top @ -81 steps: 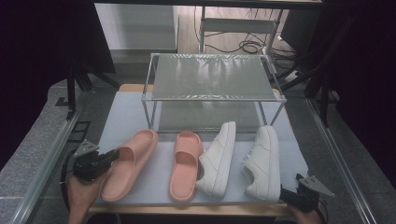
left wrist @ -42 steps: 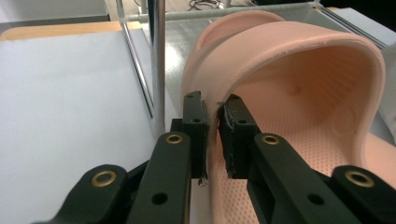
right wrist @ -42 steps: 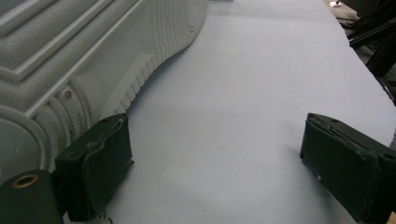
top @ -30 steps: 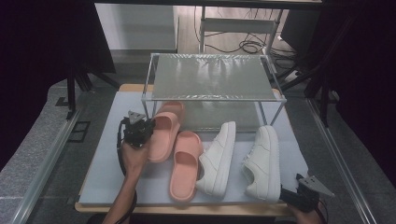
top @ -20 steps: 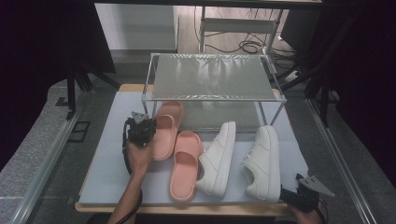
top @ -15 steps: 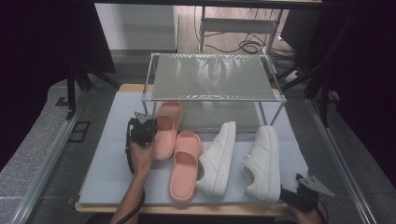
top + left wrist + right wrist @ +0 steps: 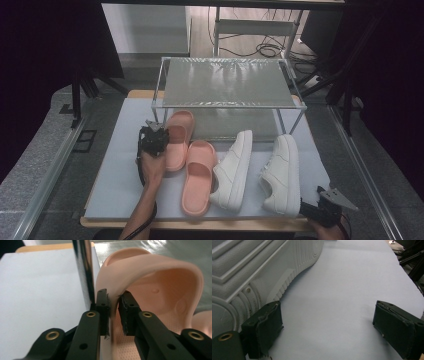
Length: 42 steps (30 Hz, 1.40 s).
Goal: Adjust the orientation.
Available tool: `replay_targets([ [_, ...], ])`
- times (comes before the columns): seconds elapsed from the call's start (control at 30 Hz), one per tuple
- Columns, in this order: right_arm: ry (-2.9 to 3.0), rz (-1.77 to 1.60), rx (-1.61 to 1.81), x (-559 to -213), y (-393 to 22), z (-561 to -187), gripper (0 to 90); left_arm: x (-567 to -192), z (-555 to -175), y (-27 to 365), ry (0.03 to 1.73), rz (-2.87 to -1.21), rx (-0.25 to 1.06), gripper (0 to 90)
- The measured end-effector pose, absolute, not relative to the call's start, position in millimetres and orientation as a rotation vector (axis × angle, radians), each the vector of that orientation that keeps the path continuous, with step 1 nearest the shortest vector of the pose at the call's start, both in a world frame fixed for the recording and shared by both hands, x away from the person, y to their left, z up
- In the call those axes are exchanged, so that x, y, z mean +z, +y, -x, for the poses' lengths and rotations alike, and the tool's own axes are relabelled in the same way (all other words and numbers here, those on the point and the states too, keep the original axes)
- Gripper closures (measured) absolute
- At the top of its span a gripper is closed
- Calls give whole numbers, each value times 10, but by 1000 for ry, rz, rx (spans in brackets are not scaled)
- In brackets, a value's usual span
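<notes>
Altogether two pink slippers [image 7: 198, 176], two white sneakers [image 7: 280, 173], left gripper [image 7: 113, 306] pinching one slipper's strap, right gripper [image 7: 328, 331] wide open, empty.

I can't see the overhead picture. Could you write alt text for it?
A person's left hand holds a black gripper clamped on the strap edge of a pink slipper under a metal rack. A second slipper and two white sneakers lie alongside on the table.

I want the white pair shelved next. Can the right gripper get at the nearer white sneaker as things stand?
Probably yes. The right gripper sits open just beside the right white sneaker's heel, with bare mat between its jaws and nothing in between.
</notes>
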State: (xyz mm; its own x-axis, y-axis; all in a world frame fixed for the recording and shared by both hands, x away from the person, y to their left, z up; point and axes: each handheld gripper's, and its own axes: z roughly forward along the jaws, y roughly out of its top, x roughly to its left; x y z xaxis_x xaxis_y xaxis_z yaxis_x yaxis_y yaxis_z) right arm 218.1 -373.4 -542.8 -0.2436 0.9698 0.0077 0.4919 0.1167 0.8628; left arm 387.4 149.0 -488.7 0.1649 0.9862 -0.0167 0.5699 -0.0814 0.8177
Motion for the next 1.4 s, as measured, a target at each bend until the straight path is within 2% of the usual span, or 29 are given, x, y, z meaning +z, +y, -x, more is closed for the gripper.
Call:
replay_targets([
  [0.33,1810,-1418,1044,-5428,-3734,-2181,83,-4787,-3738,1543,1428,-1738,702,715],
  [0.6,1810,-1418,1044,-5428,-3734,-2181,83,-4641,-3566,1617,1360,-1718,678,697],
  [1.0,1810,-1418,1043,-5428,-3733,-2181,83,-4572,-3207,1717,1248,-1765,559,672],
  [1.2,1809,-1419,1044,-5428,-3732,-2181,83,-4644,-3044,1732,1209,-1794,507,695],
  [1.4,1809,-1419,1044,-5428,-3732,-2181,83,-4787,-2891,1732,1194,-1840,477,771],
])
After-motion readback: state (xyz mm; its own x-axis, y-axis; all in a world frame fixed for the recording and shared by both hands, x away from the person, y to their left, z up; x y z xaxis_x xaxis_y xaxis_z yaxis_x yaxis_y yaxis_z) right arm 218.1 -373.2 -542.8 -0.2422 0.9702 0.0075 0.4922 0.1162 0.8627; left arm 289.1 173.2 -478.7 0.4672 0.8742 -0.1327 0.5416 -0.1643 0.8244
